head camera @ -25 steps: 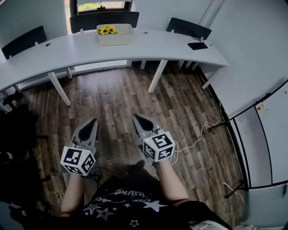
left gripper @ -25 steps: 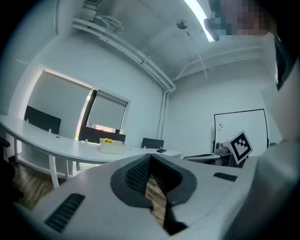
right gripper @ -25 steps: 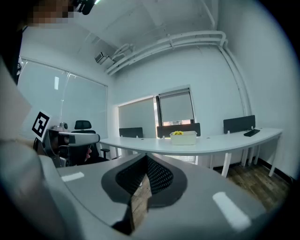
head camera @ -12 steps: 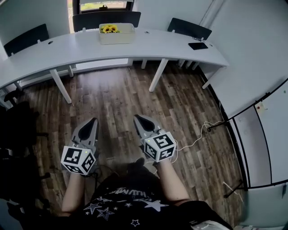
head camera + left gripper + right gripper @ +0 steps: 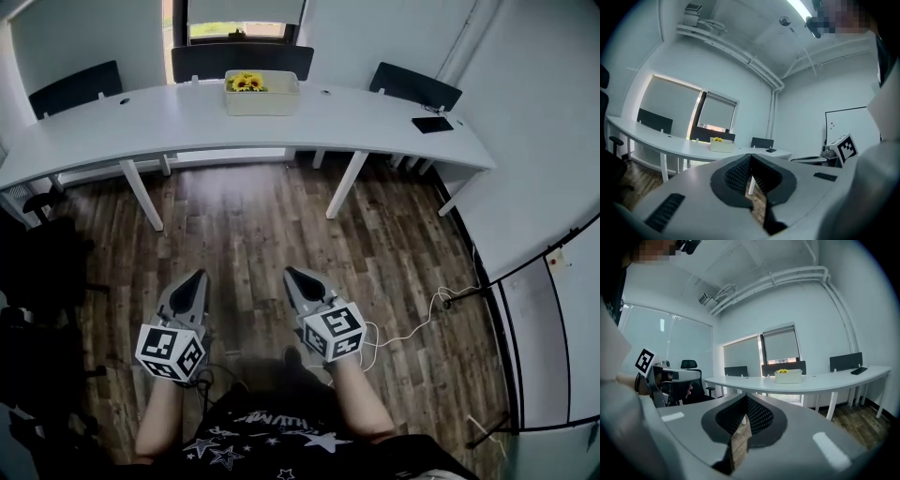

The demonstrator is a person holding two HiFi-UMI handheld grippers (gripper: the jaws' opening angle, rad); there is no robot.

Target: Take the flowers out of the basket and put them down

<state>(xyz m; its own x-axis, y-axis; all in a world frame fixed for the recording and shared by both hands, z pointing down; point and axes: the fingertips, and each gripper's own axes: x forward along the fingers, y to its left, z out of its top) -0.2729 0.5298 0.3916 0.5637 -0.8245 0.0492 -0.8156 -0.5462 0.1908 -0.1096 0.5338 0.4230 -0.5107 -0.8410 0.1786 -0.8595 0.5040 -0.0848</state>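
Note:
A cream basket (image 5: 262, 96) with yellow flowers (image 5: 247, 82) in it stands on the long curved white desk (image 5: 141, 122) at the far side of the room. It also shows small as the basket (image 5: 722, 146) in the left gripper view and the basket (image 5: 788, 376) in the right gripper view. Both grippers hang low over the wooden floor, far short of the desk. My left gripper (image 5: 198, 277) is shut and holds nothing. My right gripper (image 5: 290, 273) is shut as well, its jaw tips touching, with nothing held.
Dark chairs (image 5: 242, 62) stand behind the desk under a window. A black phone (image 5: 432, 124) lies at the desk's right end. White desk legs (image 5: 345, 185) reach the floor. A white cable (image 5: 417, 315) trails over the floorboards at right. A dark office chair (image 5: 37, 272) is at left.
The desk and basket have slid lower and slightly right in the head view as the camera tilted up. Both grippers sit a little lower in the picture, still shut.

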